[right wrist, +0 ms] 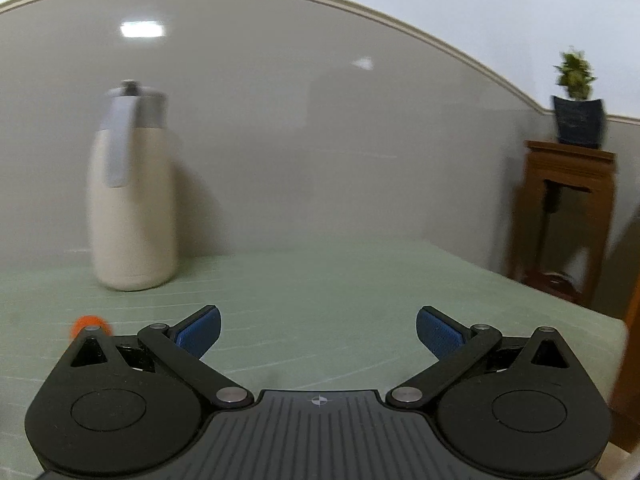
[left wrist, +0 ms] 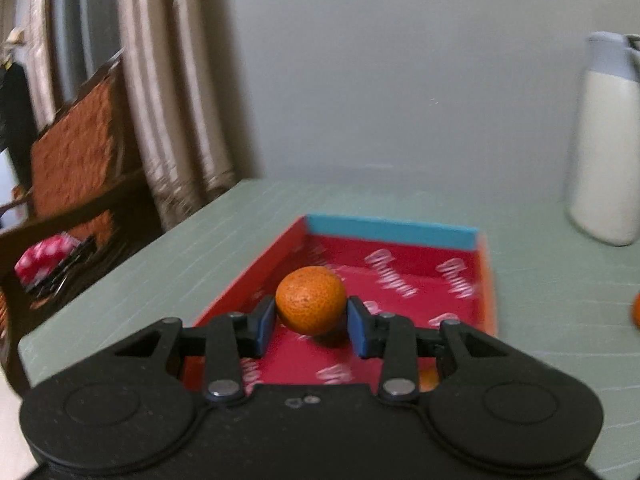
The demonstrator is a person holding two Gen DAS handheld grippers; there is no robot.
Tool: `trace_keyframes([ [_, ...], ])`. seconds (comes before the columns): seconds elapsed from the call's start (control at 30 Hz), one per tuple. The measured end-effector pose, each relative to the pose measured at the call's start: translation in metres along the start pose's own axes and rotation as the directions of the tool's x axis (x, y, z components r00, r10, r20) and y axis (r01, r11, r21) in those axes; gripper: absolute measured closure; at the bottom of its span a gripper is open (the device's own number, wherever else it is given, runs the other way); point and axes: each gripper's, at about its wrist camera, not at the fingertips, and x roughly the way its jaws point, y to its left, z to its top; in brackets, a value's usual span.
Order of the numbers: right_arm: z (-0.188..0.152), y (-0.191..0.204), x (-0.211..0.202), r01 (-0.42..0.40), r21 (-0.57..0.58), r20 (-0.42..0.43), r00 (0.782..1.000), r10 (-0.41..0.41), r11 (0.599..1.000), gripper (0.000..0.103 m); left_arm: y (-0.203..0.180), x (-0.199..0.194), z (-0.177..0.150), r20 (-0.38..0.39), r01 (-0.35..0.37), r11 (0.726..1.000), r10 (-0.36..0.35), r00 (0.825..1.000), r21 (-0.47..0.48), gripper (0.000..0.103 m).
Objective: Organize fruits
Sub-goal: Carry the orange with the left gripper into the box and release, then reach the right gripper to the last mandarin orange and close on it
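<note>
One orange (left wrist: 311, 299) sits pinched between the left gripper (left wrist: 311, 322) pads, above the red tray (left wrist: 486, 280) floor. Beyond the tray stands a cream jug (left wrist: 604, 152).

Right gripper (right wrist: 318, 330) gapes wide over bare green table (right wrist: 320, 280); another orange (right wrist: 86, 325) peeks left of it, below the jug.

A table (left wrist: 168, 248) with a pale green top that has thin light lines on it carries everything. A flat red tray (left wrist: 486, 280) with a blue far wall lies on it near the left side, and a tall cream jug (left wrist: 604, 152) with a grey lid stands well off to the right of the tray, close to the wall. One small orange fruit (left wrist: 636, 310) lies on the bare green top between the tray and the jug, nearer the front.
</note>
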Motion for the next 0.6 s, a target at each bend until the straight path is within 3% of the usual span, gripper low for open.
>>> trace_keyframes([
  [0.1, 0.000, 0.015, -0.001, -0.068, -0.010, -0.003, 0.998, 0.068, 0.998, 0.000, 0.011, 0.001, -0.002, -0.003, -0.032, 0.999, 0.032, 0.999, -0.007, 0.069],
  [0.17, -0.001, 0.027, -0.001, -0.109, -0.023, -0.010, 0.994, 0.109, 0.994, 0.000, 0.018, -0.003, -0.003, 0.006, -0.036, 0.999, 0.036, 0.999, -0.013, 0.058],
  [0.23, 0.000, 0.039, 0.001, -0.151, -0.031, -0.024, 0.988, 0.150, 0.988, 0.000, 0.023, -0.007, 0.000, 0.018, -0.061, 0.998, 0.061, 0.998, -0.023, 0.018],
  [0.33, 0.003, 0.053, 0.005, -0.216, -0.032, -0.056, 0.975, 0.214, 0.976, 0.000, 0.030, -0.025, -0.003, 0.073, -0.067, 0.998, 0.068, 0.995, -0.018, 0.016],
  [0.43, 0.005, 0.069, 0.009, -0.274, -0.029, -0.083, 0.959, 0.271, 0.961, 0.000, 0.038, -0.036, -0.005, 0.094, -0.064, 0.998, 0.065, 0.993, -0.009, 0.009],
  [0.6, 0.007, 0.090, 0.021, -0.341, -0.045, -0.140, 0.933, 0.332, 0.939, 0.000, 0.067, -0.048, -0.015, 0.119, -0.099, 0.995, 0.101, 0.988, -0.020, 0.006],
])
